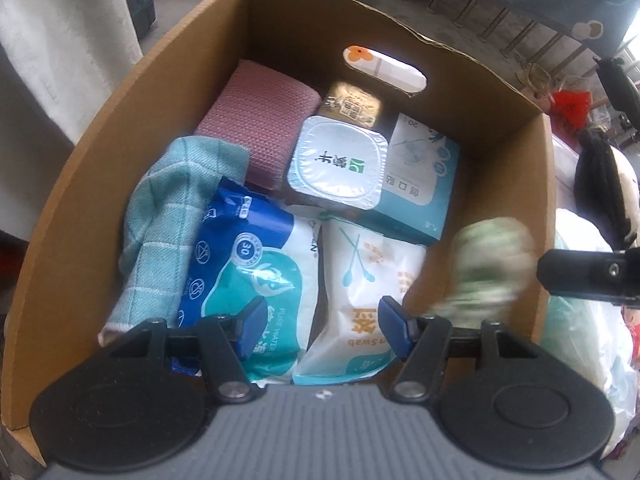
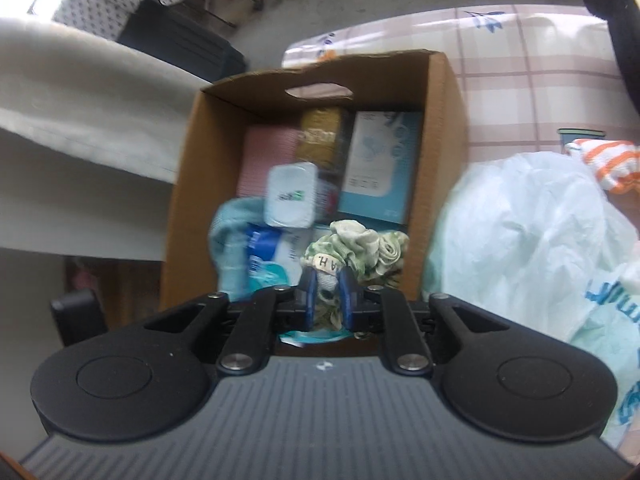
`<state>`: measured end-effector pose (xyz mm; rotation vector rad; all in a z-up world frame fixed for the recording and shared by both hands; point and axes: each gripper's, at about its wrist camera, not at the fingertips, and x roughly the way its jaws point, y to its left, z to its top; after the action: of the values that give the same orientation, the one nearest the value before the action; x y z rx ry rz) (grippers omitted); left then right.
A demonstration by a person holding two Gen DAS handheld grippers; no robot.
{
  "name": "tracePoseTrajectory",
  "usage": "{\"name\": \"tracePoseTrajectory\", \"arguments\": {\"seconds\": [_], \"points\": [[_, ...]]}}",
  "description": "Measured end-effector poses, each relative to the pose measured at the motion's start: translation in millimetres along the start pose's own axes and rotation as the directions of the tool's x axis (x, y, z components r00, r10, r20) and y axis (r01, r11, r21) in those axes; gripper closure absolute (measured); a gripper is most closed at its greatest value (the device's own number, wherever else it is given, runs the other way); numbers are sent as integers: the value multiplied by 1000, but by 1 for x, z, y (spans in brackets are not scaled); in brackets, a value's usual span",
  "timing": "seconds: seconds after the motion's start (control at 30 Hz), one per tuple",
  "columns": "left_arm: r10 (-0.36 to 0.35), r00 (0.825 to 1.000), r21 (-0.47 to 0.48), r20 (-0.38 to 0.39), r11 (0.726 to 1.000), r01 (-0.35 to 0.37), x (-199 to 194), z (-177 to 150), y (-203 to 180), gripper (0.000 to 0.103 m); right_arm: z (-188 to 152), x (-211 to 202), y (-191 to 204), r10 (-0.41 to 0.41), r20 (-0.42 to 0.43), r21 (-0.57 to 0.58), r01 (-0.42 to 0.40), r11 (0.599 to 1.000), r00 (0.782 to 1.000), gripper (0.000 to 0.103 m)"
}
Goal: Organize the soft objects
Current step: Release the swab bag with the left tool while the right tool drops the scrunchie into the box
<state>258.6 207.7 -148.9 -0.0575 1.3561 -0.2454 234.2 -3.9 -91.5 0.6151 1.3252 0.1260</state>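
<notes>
An open cardboard box (image 1: pixel 80 200) (image 2: pixel 192 184) holds a teal cloth (image 1: pixel 168 216), a pink knitted cloth (image 1: pixel 260 120), a blue wipes pack (image 1: pixel 248 260) and a cotton swab pack (image 1: pixel 360 280). My left gripper (image 1: pixel 322 312) hangs open above the wipes and swab packs with nothing between its fingers. A green and white scrunchie (image 2: pixel 360 240) lies at the box's near right corner and shows blurred in the left wrist view (image 1: pixel 492 264). My right gripper (image 2: pixel 328 280) stands narrowly open just above it. The scrunchie's tag and fabric sit loosely between the fingers.
Also in the box are a foil-lidded cup (image 1: pixel 336 160), a teal carton (image 1: pixel 420 184) and a gold packet (image 1: pixel 352 104). Crumpled plastic bags (image 2: pixel 520 240) and an orange-striped cloth (image 2: pixel 608 164) lie right of the box on a checked tablecloth (image 2: pixel 520 60). White fabric (image 2: pixel 80 100) hangs on the left.
</notes>
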Motion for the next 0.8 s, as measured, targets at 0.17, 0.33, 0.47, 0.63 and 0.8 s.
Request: {"name": "tracePoseTrajectory", "arguments": {"seconds": [0.17,0.33,0.47,0.63,0.8], "points": [[-1,1000,23,0,1000,1,3,2,-9,40,-3,-3,-3,-30,10,-15,30,999,1000,72],[5,1000,34,5,999,-5,3,3,-15,40,-1,-12,-7,-22,31,-14,23,1000,999,71],[4,1000,34,16,999,-5,-3,4,-20,36,-4,-25,-9,-13,58,-21,14,1000,998,70],[23,998,34,61,999,-25,-21,3,-27,27,-14,-51,-18,18,103,-24,-16,1000,995,54],[87,991,33,100,995,-90,-42,-2,-36,24,-30,-77,-34,88,125,-12,-87,996,988,46]]}}
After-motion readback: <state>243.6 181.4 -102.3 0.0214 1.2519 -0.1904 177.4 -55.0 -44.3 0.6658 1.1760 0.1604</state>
